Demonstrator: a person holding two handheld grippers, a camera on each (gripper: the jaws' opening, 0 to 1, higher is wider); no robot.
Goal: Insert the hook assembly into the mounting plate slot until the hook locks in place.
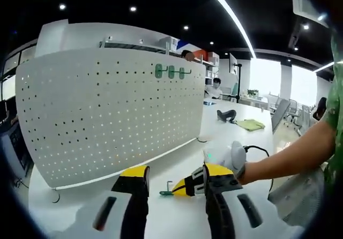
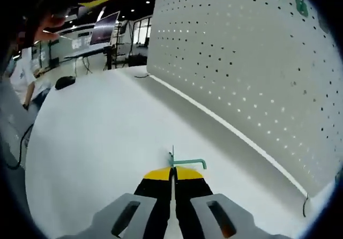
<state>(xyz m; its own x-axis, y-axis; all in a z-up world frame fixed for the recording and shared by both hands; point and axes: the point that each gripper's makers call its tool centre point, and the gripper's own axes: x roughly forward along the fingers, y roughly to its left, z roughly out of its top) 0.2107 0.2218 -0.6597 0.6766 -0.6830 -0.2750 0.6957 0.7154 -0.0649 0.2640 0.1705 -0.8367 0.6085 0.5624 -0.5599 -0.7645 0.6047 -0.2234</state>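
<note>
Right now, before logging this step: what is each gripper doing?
Left gripper: open, holding nothing.
Right gripper: shut on the green hook, low over the white table.

I'm in an open-plan office: long white desk (image 1: 225, 126), seated person (image 1: 214, 88), rolling chairs (image 1: 292, 118), monitors (image 2: 104, 29), strip ceiling lights (image 1: 228, 14).

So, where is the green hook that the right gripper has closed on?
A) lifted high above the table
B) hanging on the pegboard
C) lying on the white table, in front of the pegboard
C: the right gripper is shut on the green hook, which lies low on the white table, apart from the pegboard.
</note>
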